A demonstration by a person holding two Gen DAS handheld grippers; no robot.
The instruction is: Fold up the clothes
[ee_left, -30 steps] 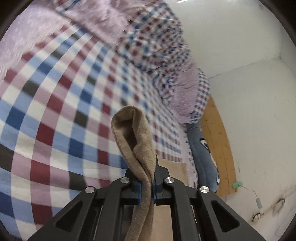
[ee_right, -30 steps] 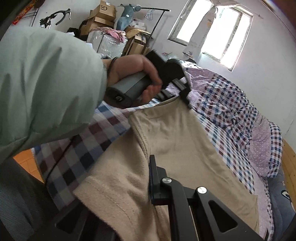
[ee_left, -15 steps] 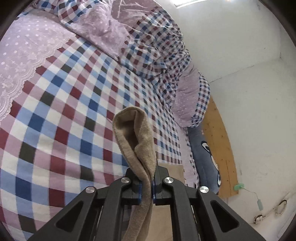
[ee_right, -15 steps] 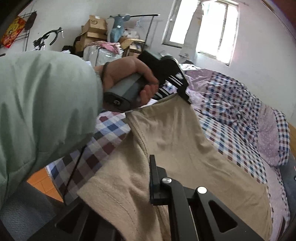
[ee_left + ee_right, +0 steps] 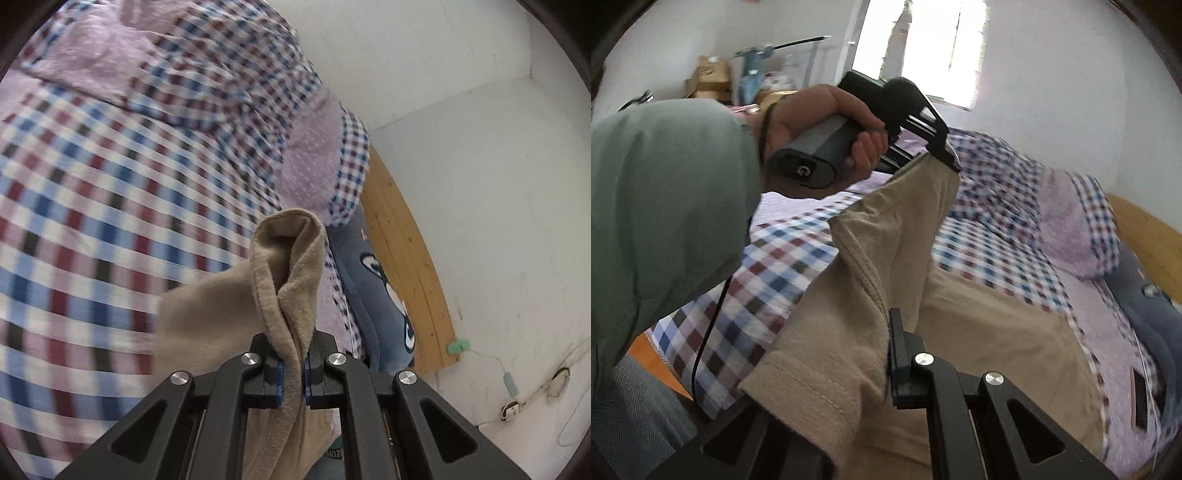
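Observation:
A tan T-shirt [image 5: 979, 332] lies partly on the checked bed sheet [image 5: 783, 266], with its near end lifted. My left gripper [image 5: 291, 354] is shut on a bunched edge of the T-shirt [image 5: 288, 266], which sticks up between the fingers. In the right wrist view a hand [image 5: 827, 122] holds that left gripper [image 5: 951, 162] high, and the cloth hangs down from it. My right gripper [image 5: 886, 339] is shut on the shirt's near edge by a sleeve hem. Cloth hides its left finger; only the right finger [image 5: 899, 354] shows.
Checked and lilac pillows [image 5: 314, 158] and a blue cartoon cushion [image 5: 384, 295] lie by the wooden headboard [image 5: 406, 266]. A green sleeve [image 5: 665, 206] fills the left. Boxes [image 5: 709, 74] and a window [image 5: 923, 48] stand behind. A dark flat object [image 5: 1139, 398] lies on the bed.
The left gripper has lifted its shirt corner higher and swung toward the headboard. More tan cloth now hangs below it. The right gripper keeps its hold.

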